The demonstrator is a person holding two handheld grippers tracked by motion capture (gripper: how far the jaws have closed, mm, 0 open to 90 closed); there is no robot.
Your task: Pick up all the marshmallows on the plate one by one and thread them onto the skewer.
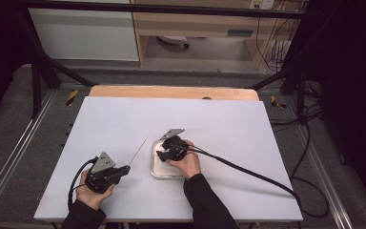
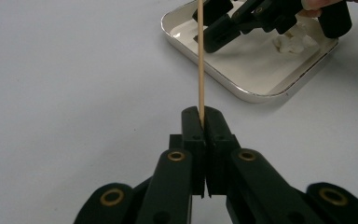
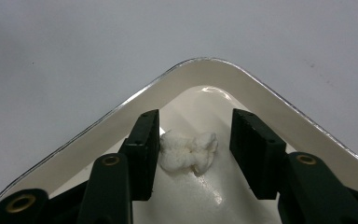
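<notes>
On white table [image 1: 124, 124]: tray [image 1: 155, 164], right gripper [image 3: 196, 135] straddling white lump [image 3: 186, 150].

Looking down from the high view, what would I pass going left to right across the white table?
Left gripper → thin wooden stick held in its fingers → white tray → right gripper over the tray → black cable trailing right.

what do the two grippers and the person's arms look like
Both grippers, left and right, are black with two ribbed jaws and brass-coloured rivets at the joints. Each carries a grey three-cornered plate on top and trails a black cable. The person wears black long sleeves.
</notes>
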